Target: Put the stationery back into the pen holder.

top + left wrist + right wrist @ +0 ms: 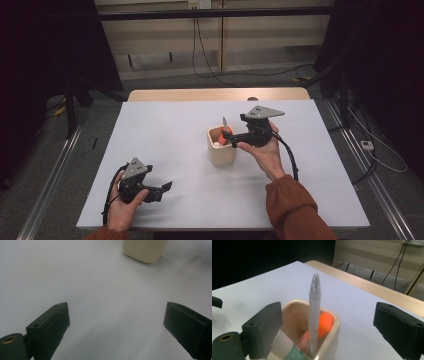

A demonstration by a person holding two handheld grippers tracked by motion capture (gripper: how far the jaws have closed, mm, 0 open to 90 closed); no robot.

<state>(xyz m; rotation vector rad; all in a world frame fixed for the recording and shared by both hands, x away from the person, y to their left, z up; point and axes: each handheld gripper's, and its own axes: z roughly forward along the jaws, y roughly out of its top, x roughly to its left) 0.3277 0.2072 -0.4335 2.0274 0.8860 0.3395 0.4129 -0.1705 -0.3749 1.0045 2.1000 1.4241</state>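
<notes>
A cream pen cup (221,152) stands near the middle of the white table (175,130). It holds a frosted clear pen (314,315) standing upright, an orange marker (325,324) and a white and green tube (287,347). My right gripper (231,139) hovers at the cup's right rim (337,323). In the right gripper view it (327,313) is open, its jaws wide either side of the pen and touching nothing. My left gripper (161,191) rests low at the front left of the table, open and empty (117,307), pointing towards the cup (145,250).
A wooden strip (215,94) runs along the table's far edge. Beyond it are a wall, cables (200,60) and dark curtains. Metal rails (55,165) flank the table on the floor. Bare white surface lies between the left gripper and the cup.
</notes>
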